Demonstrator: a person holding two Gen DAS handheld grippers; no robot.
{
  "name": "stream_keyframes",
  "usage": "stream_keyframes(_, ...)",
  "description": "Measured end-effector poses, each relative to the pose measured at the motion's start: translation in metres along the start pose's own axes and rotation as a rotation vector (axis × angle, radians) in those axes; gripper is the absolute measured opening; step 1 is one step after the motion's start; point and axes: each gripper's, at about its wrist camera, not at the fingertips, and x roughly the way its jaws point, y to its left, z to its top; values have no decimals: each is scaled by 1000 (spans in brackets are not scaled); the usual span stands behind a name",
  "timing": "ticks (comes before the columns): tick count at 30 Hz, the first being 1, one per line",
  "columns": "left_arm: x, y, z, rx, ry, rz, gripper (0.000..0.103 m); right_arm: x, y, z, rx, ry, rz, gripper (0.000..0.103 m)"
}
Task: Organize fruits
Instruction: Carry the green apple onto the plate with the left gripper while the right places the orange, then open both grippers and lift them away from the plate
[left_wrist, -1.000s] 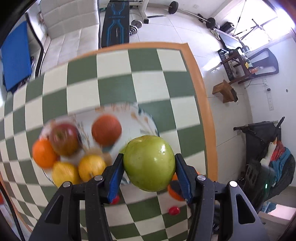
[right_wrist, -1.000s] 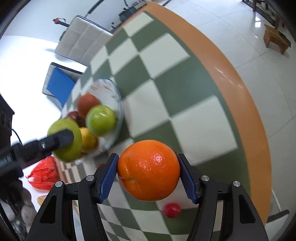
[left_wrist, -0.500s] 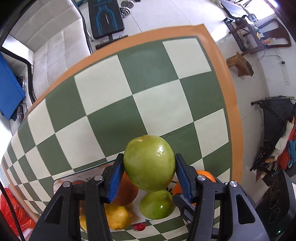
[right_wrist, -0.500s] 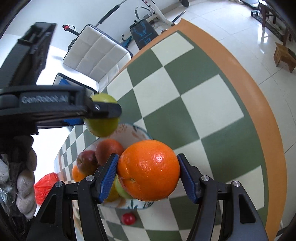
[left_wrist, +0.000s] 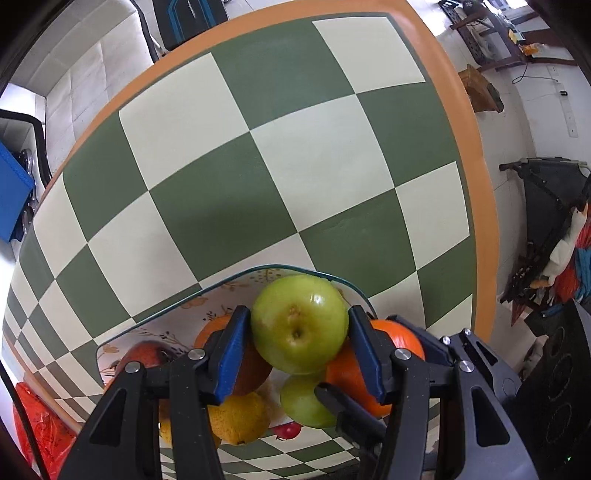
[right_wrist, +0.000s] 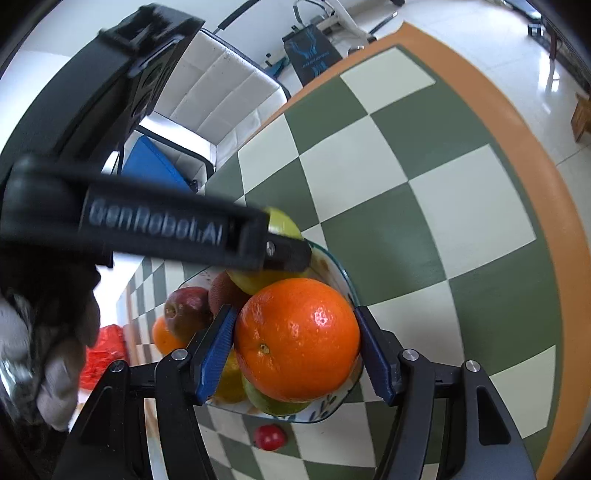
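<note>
The green apple (left_wrist: 300, 324) sits clamped in the left gripper (left_wrist: 295, 350) above the plate's (left_wrist: 229, 291) far rim; the orange (right_wrist: 297, 339) is clamped in the right gripper (right_wrist: 295, 350) over the near side. Lower each into a gap among the 5 or so fruits below, then release gently, since round fruit may roll onto the bench (left_wrist: 258, 166).

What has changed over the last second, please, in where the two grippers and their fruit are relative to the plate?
Both grippers have moved in over the plate. The left gripper carried its green apple from the plate's near side to above its far rim; the right gripper brought its orange from beside the plate to above the piled fruit. Neither has let go; the small red fruit stays on the table.
</note>
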Motion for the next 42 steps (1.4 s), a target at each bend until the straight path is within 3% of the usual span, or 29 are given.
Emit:
stream_keyframes(3, 1, 2, 1, -28, 8, -15, 52, 8, -4, 4, 5, 36, -50, 72)
stream_keyframes(6, -2, 3, 0, -35, 3, -14, 53, 11, -8, 6, 22, 60, -40, 73)
stream_keyframes(12, -15, 4, -6, -46, -66, 5, 57, 10, -2, 6, -4, 60, -55, 74)
stream_keyframes(13, -17, 10, -6, -45, -78, 5, 59, 9, -2, 6, -7, 63, -57, 78)
stream_keyframes(14, -20, 13, -8, -48, -94, 3, 61, 8, -1, 7, -10, 65, -61, 82)
stream_keyframes(16, -27, 20, -12, -71, -126, -20, 81, 6, 0, 7, -22, 65, -75, 93)
stream_keyframes(19, -37, 33, -24, -121, -186, -43, 85, 4, 2, 7, -46, 70, -96, 93)
stream_keyframes(29, -62, 71, -112, -294, -439, 69, 89, -28, 37, -9, -211, 16, -337, 96)
stream_keyframes(36, -60, 76, -172, -388, -529, 181, 89, -46, 65, -28, -307, -28, -427, 96)
stream_keyframes(42, -64, 69, -220, -420, -583, 208, 89, -63, 93, -51, -356, -79, -450, 96)
